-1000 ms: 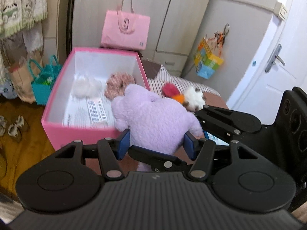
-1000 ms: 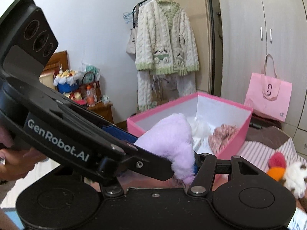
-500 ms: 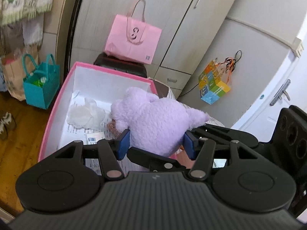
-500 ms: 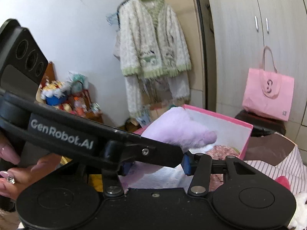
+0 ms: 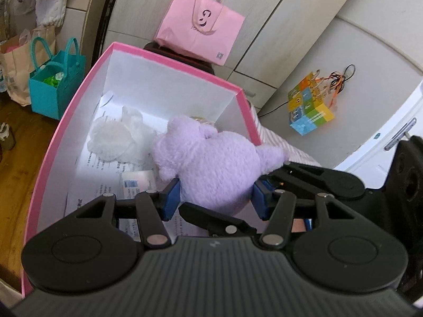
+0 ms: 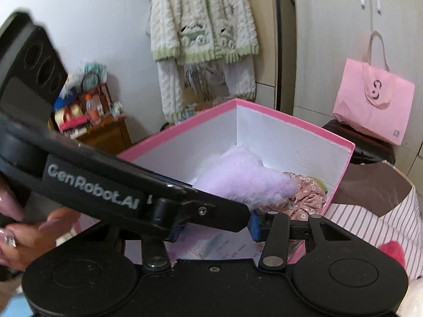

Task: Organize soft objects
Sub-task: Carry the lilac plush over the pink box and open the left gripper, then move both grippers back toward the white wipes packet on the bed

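A lilac plush toy is gripped between the blue pads of my left gripper, inside the open pink box. It also shows in the right wrist view, above a pink floral soft item. My right gripper sits close beside the left one at the box's near side; its jaws stand apart and the left gripper's body crosses in front, so I cannot tell whether it holds the plush. A white fluffy item and printed papers lie on the box floor.
A pink tote bag stands behind the box by the wardrobe. A teal bag sits on the wood floor at the left. A striped cloth with a red plush lies right of the box. A colourful cube bag hangs on the wall.
Both grippers have carried the lilac plush from the box's near rim up and over into the box, and now it hangs low above the box floor.
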Demonstrator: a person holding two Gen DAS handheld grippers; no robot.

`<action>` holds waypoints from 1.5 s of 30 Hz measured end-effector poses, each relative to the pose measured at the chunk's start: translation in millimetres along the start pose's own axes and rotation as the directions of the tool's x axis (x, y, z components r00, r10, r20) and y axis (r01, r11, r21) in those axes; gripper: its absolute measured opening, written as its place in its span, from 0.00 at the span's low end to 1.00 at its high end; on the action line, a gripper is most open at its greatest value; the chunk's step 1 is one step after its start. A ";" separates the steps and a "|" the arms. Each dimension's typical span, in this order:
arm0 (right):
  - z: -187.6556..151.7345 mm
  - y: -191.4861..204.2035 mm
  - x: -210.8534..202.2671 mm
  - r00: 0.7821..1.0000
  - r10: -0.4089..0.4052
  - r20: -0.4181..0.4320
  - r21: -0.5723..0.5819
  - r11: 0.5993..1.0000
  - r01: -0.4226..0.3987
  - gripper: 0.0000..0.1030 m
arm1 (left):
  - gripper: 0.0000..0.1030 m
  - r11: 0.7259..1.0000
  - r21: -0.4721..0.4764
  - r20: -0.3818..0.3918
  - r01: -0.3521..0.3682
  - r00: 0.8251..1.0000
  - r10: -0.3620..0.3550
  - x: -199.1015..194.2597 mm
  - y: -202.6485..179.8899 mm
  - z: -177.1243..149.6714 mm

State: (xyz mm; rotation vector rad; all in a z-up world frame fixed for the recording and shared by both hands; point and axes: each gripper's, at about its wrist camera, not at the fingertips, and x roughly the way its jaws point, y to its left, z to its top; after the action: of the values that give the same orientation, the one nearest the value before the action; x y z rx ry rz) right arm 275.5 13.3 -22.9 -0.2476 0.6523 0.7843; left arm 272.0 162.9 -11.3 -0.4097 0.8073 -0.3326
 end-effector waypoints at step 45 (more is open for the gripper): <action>-153.1 -0.6 -253.9 0.985 -0.110 0.131 0.121 0.988 0.094 0.77 | 0.65 0.867 0.476 -0.108 0.146 0.988 -0.108 -106.4 -180.8 -113.0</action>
State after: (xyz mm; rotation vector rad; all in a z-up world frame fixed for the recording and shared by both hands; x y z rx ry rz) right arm 73.5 -200.0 17.2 -0.1201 0.5484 0.6570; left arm 94.7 26.4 70.6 0.0230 0.7434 -0.6609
